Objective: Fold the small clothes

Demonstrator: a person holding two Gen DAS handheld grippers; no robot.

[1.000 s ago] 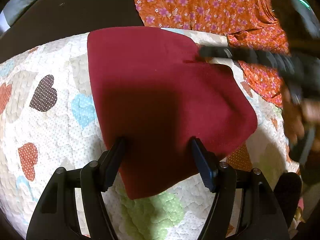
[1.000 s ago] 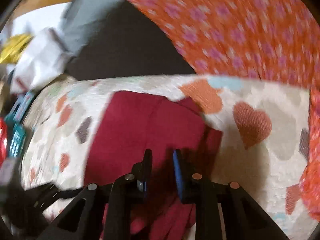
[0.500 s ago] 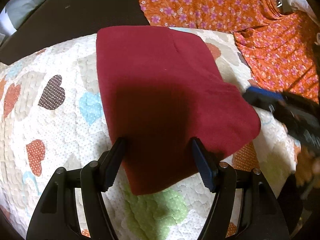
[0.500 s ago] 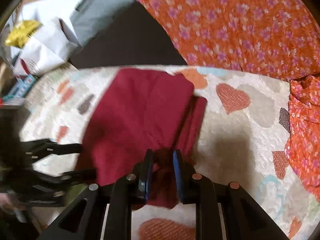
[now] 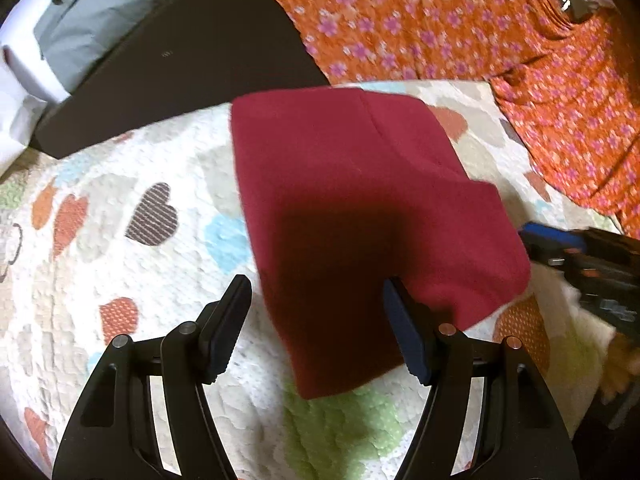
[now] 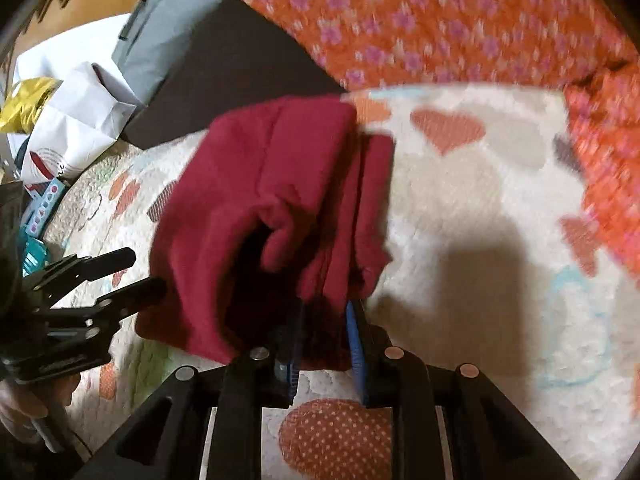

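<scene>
Maroon cloth [image 5: 360, 208] lies mostly flat on the heart-print quilt [image 5: 120, 264], already folded at least once. Right gripper [image 6: 324, 336] pinches the near bunched edge of it, jaws nearly together w/ fabric between the blue pads, and that edge is lifted so a pocket gapes beneath. Left gripper [image 5: 316, 328] is spread wide, empty, one finger over bare quilt and the other over the cloth's near corner; whether it touches can't be told.

Likely step: carrying the pinched edge over to make the next fold. To do it well, the right should keep all layers in the pinch, lift only enough to clear the rest, and travel straight across so edges line up. Left could press the flat part down as an anchor so the stack doesn't drag, then smooth the crease.

Left view shows the cloth's flat top, a seam line and its square far corners, but barely catches the right gripper at frame edge. Right view alone shows the grip itself, the stacked layers and the hollow; also white bags [image 6: 80, 120] beyond the quilt. Orange floral fabric [image 5: 440, 20] sits behind in both
</scene>
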